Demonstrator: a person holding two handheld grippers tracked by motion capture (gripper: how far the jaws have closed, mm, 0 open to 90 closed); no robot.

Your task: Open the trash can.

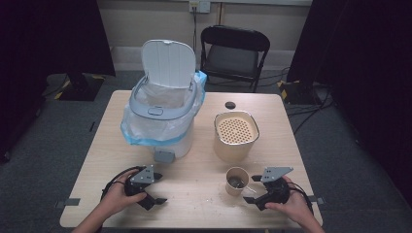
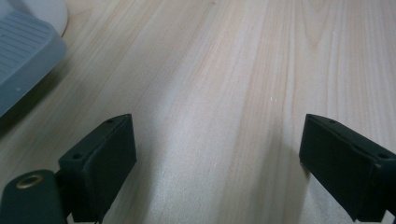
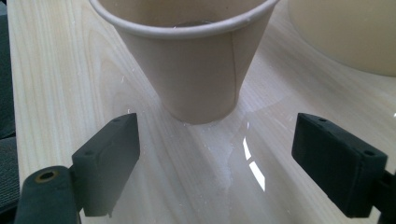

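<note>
right fingers (image 3: 343, 170) spread wide, empty; paper cup (image 3: 196, 60) upright just ahead, untouched.

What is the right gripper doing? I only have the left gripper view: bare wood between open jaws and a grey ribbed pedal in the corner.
Observer: The right gripper is open and points at a paper cup just ahead of its jaws, without touching it.
Operator: Anything in the cup?
Observer: In the high view, something dark lies at its bottom; I cannot tell what it is.
Operator: What does the pedal belong to?
Observer: A white pedal bin with its lid up and a plastic bag lining it. A beige container with a perforated top stands to its right in the high view.
</note>
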